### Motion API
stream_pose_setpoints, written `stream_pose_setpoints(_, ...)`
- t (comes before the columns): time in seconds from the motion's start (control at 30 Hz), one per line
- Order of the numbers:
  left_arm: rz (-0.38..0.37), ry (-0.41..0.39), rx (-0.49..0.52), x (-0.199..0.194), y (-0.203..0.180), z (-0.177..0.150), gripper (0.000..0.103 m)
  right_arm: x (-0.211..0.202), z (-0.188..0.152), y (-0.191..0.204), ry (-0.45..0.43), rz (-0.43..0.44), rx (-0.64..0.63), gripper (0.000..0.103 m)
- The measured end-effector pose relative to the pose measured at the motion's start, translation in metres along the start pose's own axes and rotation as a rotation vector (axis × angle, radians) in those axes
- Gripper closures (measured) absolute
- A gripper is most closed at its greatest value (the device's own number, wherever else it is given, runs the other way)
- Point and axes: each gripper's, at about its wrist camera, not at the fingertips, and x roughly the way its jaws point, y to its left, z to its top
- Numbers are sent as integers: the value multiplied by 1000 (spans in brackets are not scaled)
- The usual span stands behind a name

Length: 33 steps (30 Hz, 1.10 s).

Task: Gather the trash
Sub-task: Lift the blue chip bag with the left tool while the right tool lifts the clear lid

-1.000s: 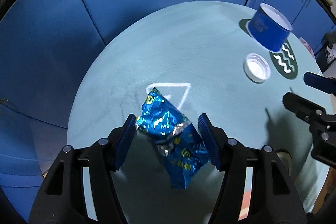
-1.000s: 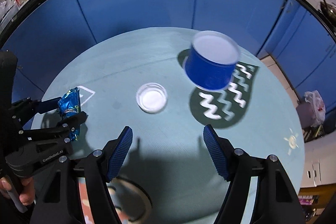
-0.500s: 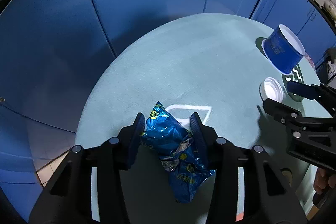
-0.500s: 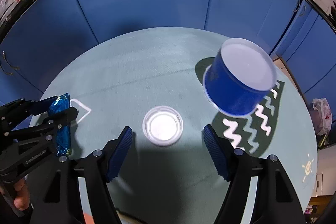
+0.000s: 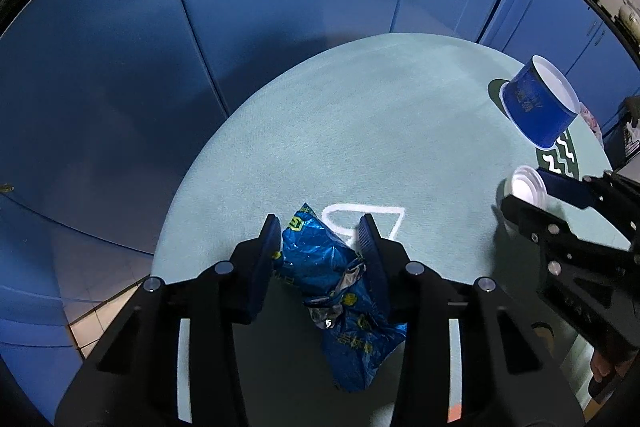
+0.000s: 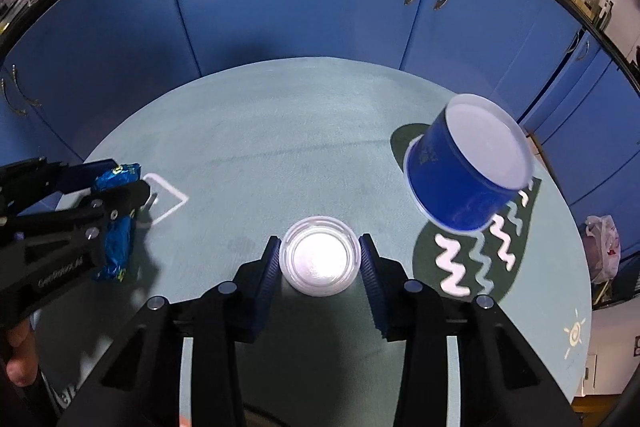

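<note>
The left gripper (image 5: pixel 320 239) has closed its jaws on the crumpled blue snack wrapper (image 5: pixel 340 291), which a second ago lay loose between them, so one piece of trash looks secured. The right gripper (image 6: pixel 319 259) has advanced and now brackets the small white lid (image 6: pixel 319 261), pads touching or nearly so. Beyond, the blue tub (image 6: pixel 468 175) stands on the round table (image 6: pixel 280 131), nothing visible inside it.

Left tongs (image 5: pixel 320 239) now tight on wrapper (image 5: pixel 336 291)
</note>
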Motion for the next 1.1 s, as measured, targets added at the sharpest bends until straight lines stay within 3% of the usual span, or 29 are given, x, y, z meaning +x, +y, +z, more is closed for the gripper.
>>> stream_pose_setpoints(0.23, -3, -8, 10, -11, -1, -7, 65, -22, -13, 7, -14, -12, 15, 64)
stream_pose_setpoints(0.27, -4, -9, 11, -13, -2, -7, 83, -25, -16, 7, -19, -14, 18, 64)
stream_pose_setpoints(0.3, -4, -2, 14, -14, -5, -8, 88, -29, -18, 7, -22, -15, 20, 64)
stream_pose_setpoints(0.67, -15, 3, 25, -28, -21, -18, 87, -50, -39, 3, -46, -28, 39, 64)
stream_pose_setpoints(0.87, -84, 8, 15, -33, -16, -23, 84, -69, -55, -12, -49, -25, 44, 64)
stream_pose_setpoints(0.9, -76, -2, 16, -34, -16, -24, 81, -68, -56, -12, -48, -23, 44, 64)
stream_pose_setpoints(0.93, -62, -13, 15, -34, -17, -25, 61, -66, -55, -11, -47, -23, 43, 64)
stream_pose_setpoints(0.97, -59, -17, 12, -35, -15, -26, 17, -65, -55, -11, -45, -21, 40, 64)
stream_pose_setpoints(1.0, -57, -41, 1, -38, -12, -27, 2, -64, -56, -11, -44, -20, 37, 64)
stream_pose_setpoints(1.07, -35, -150, -13, -51, -9, -30, 4, -65, -55, -11, -43, -20, 34, 64)
stream_pose_setpoints(1.1, -26, -162, -3, -53, -10, -30, 3, -65, -55, -11, -42, -19, 35, 64)
